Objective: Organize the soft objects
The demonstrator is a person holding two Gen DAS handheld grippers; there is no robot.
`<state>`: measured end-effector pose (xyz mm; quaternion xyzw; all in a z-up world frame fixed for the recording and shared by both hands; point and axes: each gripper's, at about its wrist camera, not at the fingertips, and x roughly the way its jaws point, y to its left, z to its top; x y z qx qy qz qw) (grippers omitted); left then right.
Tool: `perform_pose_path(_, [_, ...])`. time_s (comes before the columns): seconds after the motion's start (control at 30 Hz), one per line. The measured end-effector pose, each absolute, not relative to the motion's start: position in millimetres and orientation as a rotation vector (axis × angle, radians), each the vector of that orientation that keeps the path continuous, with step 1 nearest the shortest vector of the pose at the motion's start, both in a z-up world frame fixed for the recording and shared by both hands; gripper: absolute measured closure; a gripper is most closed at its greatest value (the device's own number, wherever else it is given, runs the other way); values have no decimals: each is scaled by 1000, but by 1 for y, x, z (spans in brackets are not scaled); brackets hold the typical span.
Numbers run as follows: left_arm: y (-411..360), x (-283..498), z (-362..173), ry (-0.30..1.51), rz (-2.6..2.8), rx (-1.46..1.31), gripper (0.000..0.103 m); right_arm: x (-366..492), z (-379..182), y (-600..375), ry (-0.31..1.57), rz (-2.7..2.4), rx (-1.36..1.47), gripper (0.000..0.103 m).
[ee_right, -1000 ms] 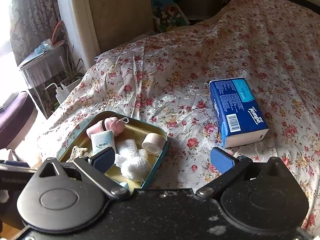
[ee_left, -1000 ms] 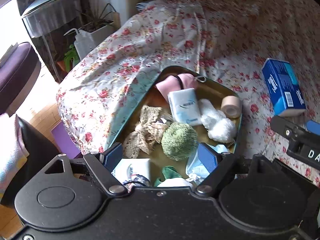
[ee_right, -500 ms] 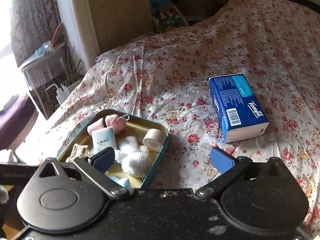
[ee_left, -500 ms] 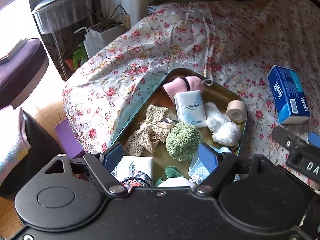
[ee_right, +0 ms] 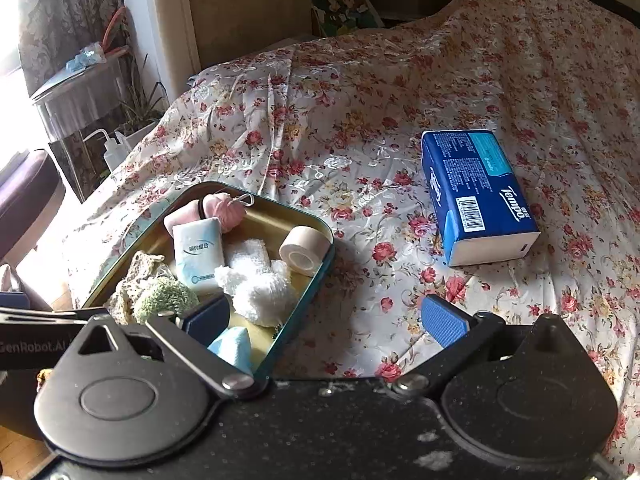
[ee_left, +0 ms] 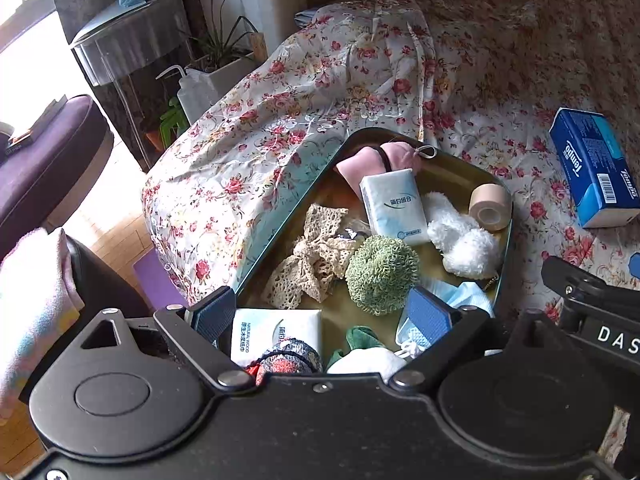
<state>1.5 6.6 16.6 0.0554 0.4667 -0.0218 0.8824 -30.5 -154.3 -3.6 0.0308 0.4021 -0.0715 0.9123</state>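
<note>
Left claw and right claw, both spread and empty, are hovering over the tin, which is gathering soft items; tissue pack is lying apart beyond it.

A bed under a floral bedspread fills the room — daylight pours from a curtained window beside it. Left of the bed stand a round side table, potted plants, a purple stool and wood flooring.

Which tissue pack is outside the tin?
The blue Tempo pack, lying alone on the floral bedspread to the right of the tin. Both white packs are inside the tin.
</note>
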Motion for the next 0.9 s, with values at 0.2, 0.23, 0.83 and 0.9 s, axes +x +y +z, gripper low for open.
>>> perform_pose_path(0.2, [6, 1, 18, 963, -40, 122, 13, -29, -6, -155, 844, -149, 63, 0])
perform_pose_path(0.23, [6, 1, 18, 963, -41, 121, 13, -29, -7, -154, 846, -148, 62, 0])
perform_pose_path(0.83, [7, 1, 17, 976, -47, 111, 13, -27, -11, -155, 869, -149, 62, 0])
perform_pose_path(0.9, [7, 1, 17, 979, -49, 108, 13, -27, -12, -156, 871, -149, 63, 0])
